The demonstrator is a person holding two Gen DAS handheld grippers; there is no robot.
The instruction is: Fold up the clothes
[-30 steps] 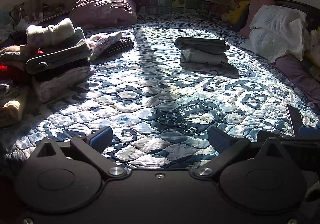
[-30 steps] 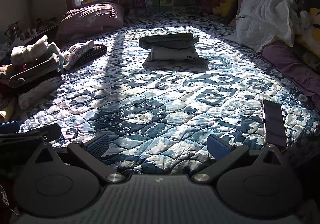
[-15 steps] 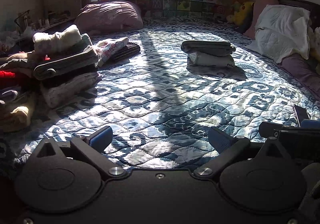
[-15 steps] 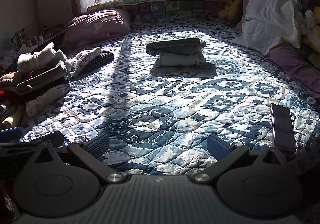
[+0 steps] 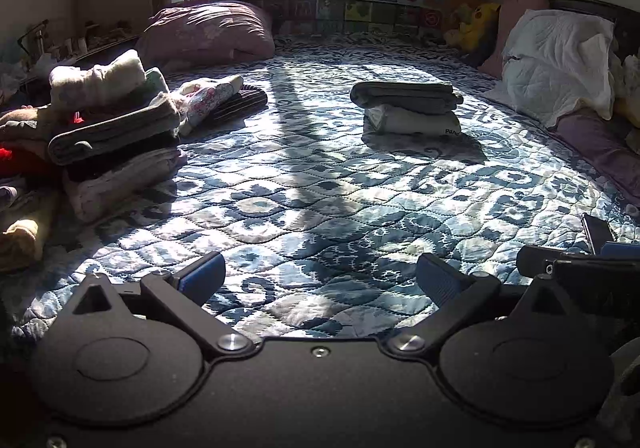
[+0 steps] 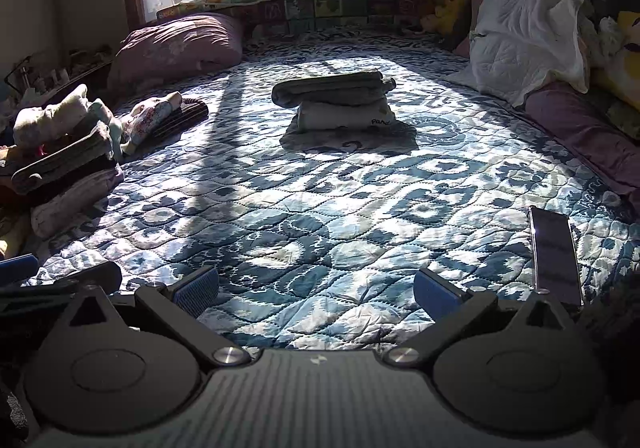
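Both my left gripper (image 5: 320,280) and right gripper (image 6: 316,290) have drawn back from the folded stack (image 6: 334,100), jaws spread and empty; next comes the heap (image 5: 100,136) left of it.

Blue patterned quilted bedspread (image 5: 320,184): stitched cloth, puffy, matt.
Folded grey and white garments (image 6: 340,100): soft matt cloth.
Flat black phone (image 6: 554,248): smooth, glossy face.
Black left gripper (image 5: 320,280): matt plastic, ribbed blue pads (image 5: 202,277), shiny metal screws.
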